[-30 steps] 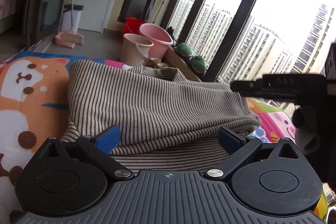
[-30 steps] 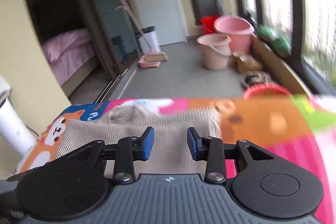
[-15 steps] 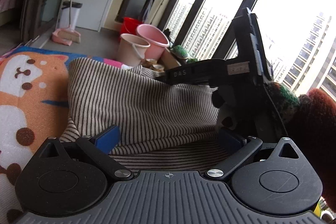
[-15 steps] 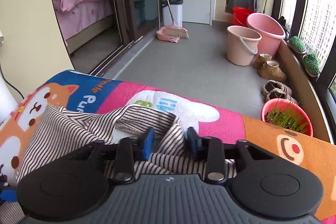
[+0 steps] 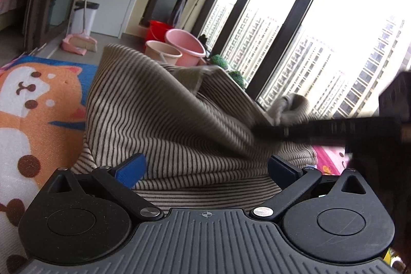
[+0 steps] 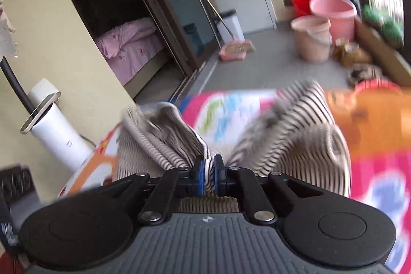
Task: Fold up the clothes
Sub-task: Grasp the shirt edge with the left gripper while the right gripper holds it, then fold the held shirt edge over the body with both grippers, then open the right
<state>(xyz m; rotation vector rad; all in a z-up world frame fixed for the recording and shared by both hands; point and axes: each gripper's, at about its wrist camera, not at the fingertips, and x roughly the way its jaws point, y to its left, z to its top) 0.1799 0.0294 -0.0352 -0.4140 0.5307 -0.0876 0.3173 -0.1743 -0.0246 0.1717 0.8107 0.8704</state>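
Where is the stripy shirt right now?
The stripy shirt lies on the colourful cartoon mat, with a fold pinched in the right gripper. In the left wrist view it fills the space between the open left gripper fingers.

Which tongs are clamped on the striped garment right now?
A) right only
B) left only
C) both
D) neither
A: in the right wrist view the right tongs are shut on a pinch of the striped garment, while the left tongs stand wide open with the cloth lying loose between the blue pads.
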